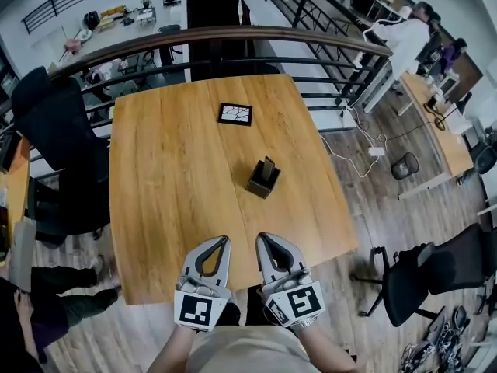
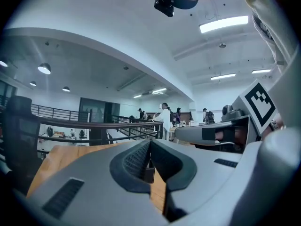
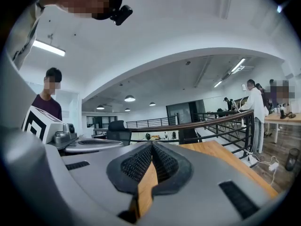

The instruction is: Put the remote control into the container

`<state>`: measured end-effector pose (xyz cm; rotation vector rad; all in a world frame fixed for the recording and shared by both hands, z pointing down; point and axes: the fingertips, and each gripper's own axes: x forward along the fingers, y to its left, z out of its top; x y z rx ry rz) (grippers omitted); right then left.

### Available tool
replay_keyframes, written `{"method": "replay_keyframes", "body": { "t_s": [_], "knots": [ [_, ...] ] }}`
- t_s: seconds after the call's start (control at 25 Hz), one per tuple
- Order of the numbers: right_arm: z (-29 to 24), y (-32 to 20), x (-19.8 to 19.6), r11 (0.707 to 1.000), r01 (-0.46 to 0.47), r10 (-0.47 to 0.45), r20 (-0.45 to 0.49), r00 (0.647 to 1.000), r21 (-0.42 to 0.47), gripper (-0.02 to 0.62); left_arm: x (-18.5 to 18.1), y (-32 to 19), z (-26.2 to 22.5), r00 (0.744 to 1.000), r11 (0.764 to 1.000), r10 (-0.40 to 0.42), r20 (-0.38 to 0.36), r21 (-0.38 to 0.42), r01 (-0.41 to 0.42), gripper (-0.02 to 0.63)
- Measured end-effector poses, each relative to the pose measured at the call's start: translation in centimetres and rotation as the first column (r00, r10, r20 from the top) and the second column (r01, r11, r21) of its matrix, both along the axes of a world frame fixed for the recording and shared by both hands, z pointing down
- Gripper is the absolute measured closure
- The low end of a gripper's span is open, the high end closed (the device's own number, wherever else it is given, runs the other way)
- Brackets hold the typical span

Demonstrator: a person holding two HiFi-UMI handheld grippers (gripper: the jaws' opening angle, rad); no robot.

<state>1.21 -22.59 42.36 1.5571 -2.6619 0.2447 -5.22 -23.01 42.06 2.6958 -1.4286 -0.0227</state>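
Below, left gripper (image 1: 220, 242) and right gripper (image 1: 264, 239), ribbed jaws together, empty; boxy dark container (image 1: 262, 182) on grained wood table (image 1: 171, 169).

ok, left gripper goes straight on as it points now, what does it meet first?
Probably the container: it sits dead centre past the shut tips of the left gripper, only table between. Height unclear.

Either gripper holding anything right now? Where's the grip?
Nothing is held. The left gripper and the right gripper both have jaws together, nothing between; the remote control stands in the container.
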Motion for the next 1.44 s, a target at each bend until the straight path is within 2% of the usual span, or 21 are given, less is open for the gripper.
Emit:
{"method": "replay_keyframes", "body": {
  "t_s": [0.24, 0.48, 0.56, 0.68, 0.8, 1.0, 1.2, 1.44],
  "knots": [
    [-1.1, 4.8, -1.1, 0.999, 0.023, -0.022, -0.031, 0.999, 0.037, 0.577, -1.3, 3.9, -0.1, 1.000, 1.000, -0.023, -0.017, -0.008, 0.023, 0.594],
    [-1.5, 5.4, -1.0, 0.998, 0.034, -0.031, -0.048, 0.998, 0.058, 0.577, -0.5, 4.7, -0.3, 1.000, 1.000, 0.010, -0.021, 0.019, -0.010, 0.594],
    [-1.9, 5.8, -1.2, 0.998, 0.034, -0.032, -0.027, 0.999, 0.059, 0.577, -0.6, 5.3, -0.6, 1.000, 0.999, 0.022, -0.016, 0.026, -0.022, 0.594],
    [-2.3, 6.4, -1.2, 0.999, 0.048, -0.049, 0.051, 0.997, 0.022, 0.577, -0.4, 6.5, -0.8, 0.999, 0.998, 0.051, -0.006, 0.026, -0.051, 0.594],
    [-3.1, 6.2, -0.1, 0.998, 0.057, -0.058, 0.061, 0.996, 0.013, 0.577, 0.4, 7.2, -1.1, 0.998, 0.998, 0.068, -0.001, 0.012, -0.067, 0.594],
    [-5.1, 6.1, 3.9, 0.999, -0.029, 0.027, 0.081, 0.996, 0.022, 0.577, 2.6, 8.3, -1.2, 0.993, 0.993, 0.114, 0.029, -0.008, -0.114, 0.594],
    [-4.7, 7.2, 2.8, 0.997, 0.047, -0.048, 0.016, 0.999, 0.058, 0.577, 4.2, 7.9, -1.5, 0.990, 0.990, 0.139, 0.030, -0.001, -0.139, 0.594],
    [-2.8, 8.0, 3.8, 0.997, 0.040, -0.039, -0.019, 0.999, 0.061, 0.577, 6.3, 8.1, -0.2, 0.983, 0.983, 0.180, 0.028, 0.025, -0.181, 0.594]
  ]
}}
